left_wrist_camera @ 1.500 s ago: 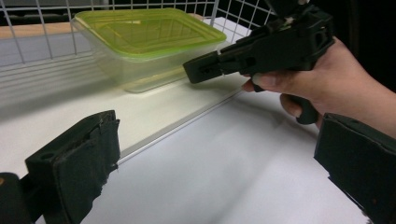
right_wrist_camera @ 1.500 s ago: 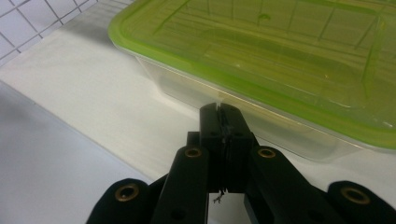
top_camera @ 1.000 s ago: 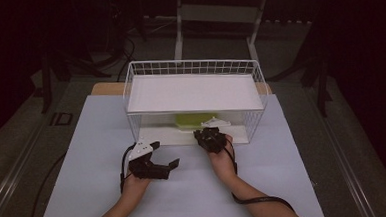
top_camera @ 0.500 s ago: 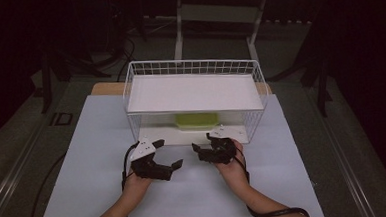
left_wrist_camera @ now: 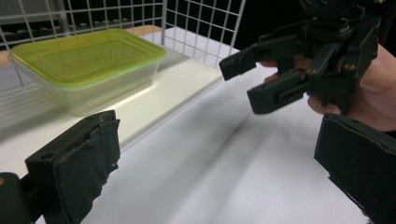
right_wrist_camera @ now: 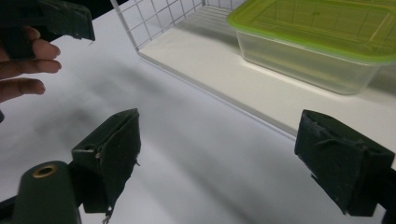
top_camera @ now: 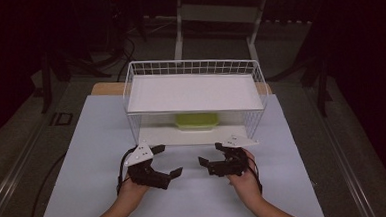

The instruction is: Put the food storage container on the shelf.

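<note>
Left gripper (top_camera: 165,161): jaws wide apart, nothing between. Right gripper (top_camera: 209,156): jaws just been opening, now wide, nothing between. Both over white table (top_camera: 98,158), tips facing each other.

Beyond jaws: clear box (right_wrist_camera: 322,42) with green lid, shut, on lower shelf of white wire rack (top_camera: 194,68), clear of both grippers.

Gripper views show see-through walls; high view shows green strip under top shelf.
</note>
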A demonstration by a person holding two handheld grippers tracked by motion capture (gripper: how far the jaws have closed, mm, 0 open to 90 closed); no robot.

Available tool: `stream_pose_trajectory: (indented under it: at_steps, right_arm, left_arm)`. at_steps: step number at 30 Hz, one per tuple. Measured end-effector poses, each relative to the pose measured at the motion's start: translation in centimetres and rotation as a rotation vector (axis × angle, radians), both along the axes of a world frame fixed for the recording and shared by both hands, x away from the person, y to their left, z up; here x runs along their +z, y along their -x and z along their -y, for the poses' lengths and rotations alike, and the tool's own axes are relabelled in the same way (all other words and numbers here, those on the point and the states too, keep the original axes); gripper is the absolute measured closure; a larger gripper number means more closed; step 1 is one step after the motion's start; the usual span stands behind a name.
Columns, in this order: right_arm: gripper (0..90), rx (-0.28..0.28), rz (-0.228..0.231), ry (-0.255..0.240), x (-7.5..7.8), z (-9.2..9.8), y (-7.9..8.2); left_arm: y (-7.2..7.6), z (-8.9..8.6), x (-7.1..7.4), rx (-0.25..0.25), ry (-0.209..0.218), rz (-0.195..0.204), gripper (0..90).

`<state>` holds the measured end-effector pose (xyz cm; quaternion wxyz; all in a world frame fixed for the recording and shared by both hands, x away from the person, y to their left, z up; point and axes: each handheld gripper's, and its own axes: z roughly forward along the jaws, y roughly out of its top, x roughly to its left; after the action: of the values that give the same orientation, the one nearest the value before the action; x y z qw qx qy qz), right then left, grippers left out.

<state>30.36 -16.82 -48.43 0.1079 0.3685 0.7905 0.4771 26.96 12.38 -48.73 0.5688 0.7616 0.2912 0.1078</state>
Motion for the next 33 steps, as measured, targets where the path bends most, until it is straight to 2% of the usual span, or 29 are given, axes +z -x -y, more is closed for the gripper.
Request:
stream_pose_trajectory:
  at_steps: [7, 12, 15, 22, 28, 33]
  right_arm:
    - [14.3, 0.007, -0.002, 0.005, -0.1, 1.1, 1.4]
    - [14.4, 0.018, -0.004, 0.028, -0.6, 1.4, 2.0]
    - [14.4, 0.020, 0.014, 0.035, -0.8, 1.5, 2.3]
    - [14.4, 0.025, 0.013, 0.018, -1.1, 2.2, 2.4]
    - [14.4, 0.035, 0.061, 0.031, -0.8, 3.2, 2.6]
    - [14.4, 0.045, 0.046, 0.031, -1.2, 3.1, 2.5]
  left_arm:
    - [1.1, -0.2, -0.7, -0.020, 0.004, -0.022, 0.7]
    - [1.4, -0.1, -1.0, -0.032, -0.002, -0.019, 0.8]
    - [1.7, 0.1, -1.3, -0.044, -0.016, -0.018, 0.7]
    - [1.8, 0.2, -2.0, -0.056, -0.024, -0.020, 0.7]
    - [2.0, 0.3, -2.5, -0.074, -0.030, -0.027, 0.7]
    - [1.9, 0.2, -2.4, -0.068, -0.013, -0.029, 0.8]
